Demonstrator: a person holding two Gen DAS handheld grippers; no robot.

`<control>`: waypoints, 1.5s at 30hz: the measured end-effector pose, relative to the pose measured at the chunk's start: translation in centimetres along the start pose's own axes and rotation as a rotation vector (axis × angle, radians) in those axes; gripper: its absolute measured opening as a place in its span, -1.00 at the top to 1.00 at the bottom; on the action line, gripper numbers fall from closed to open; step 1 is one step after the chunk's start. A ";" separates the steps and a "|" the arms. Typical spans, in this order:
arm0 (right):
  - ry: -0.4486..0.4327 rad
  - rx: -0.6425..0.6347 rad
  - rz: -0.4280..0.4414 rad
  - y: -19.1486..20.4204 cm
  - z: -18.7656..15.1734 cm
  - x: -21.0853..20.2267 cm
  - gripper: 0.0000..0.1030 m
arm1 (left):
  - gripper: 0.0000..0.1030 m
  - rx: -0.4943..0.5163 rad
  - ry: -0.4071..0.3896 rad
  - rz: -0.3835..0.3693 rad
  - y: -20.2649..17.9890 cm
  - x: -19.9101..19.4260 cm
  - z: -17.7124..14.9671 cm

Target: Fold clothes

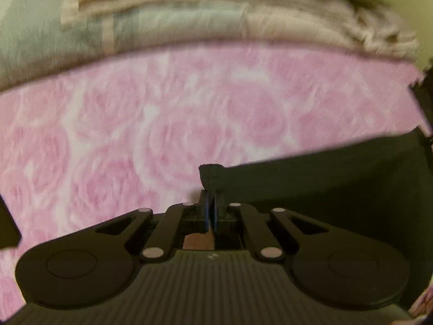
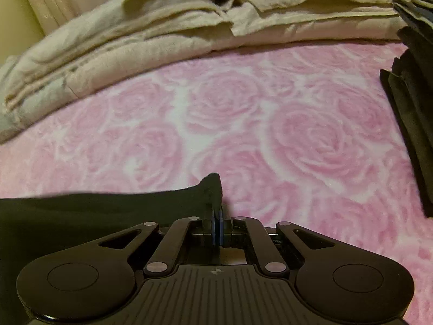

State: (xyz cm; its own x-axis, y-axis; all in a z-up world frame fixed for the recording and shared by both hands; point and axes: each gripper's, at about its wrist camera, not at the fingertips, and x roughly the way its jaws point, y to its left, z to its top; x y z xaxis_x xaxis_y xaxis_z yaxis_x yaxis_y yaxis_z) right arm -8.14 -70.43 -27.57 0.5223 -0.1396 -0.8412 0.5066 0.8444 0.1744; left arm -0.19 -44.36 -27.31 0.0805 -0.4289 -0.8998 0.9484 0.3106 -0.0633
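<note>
A dark green-black garment (image 1: 324, 184) stretches between my two grippers above a pink rose-patterned blanket (image 1: 162, 113). My left gripper (image 1: 212, 193) is shut on the garment's left corner, the cloth running off to the right. In the right wrist view my right gripper (image 2: 216, 212) is shut on the other corner of the same garment (image 2: 94, 216), the cloth running off to the left. The garment's lower part is hidden behind the gripper bodies.
Folded beige and pale grey-green blankets (image 2: 135, 35) lie stacked along the far edge of the pink blanket (image 2: 270, 124); they also show in the left wrist view (image 1: 189, 19). A stack of folded dark clothes (image 2: 411, 103) sits at the right.
</note>
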 end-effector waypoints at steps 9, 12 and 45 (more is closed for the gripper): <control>-0.052 0.008 -0.004 2.0 -1.4 -2.0 -0.07 | 0.70 0.044 0.007 0.134 -1.6 -0.9 -1.0; -0.046 0.009 0.101 4.4 -3.4 -4.5 -0.07 | 0.70 0.128 -0.025 0.051 -4.0 -3.2 -2.3; 0.099 -0.827 0.225 39.8 -23.4 -9.1 -0.50 | -0.11 1.173 -0.047 -0.070 -1.6 -9.5 -16.9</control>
State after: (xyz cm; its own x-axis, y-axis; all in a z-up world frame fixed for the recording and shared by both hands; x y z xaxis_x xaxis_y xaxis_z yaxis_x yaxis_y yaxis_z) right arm -8.81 -23.45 -24.95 0.4688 0.0894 -0.8788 -0.2841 0.9573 -0.0542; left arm -7.67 -26.46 -25.93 0.0051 -0.4528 -0.8916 0.6507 -0.6755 0.3468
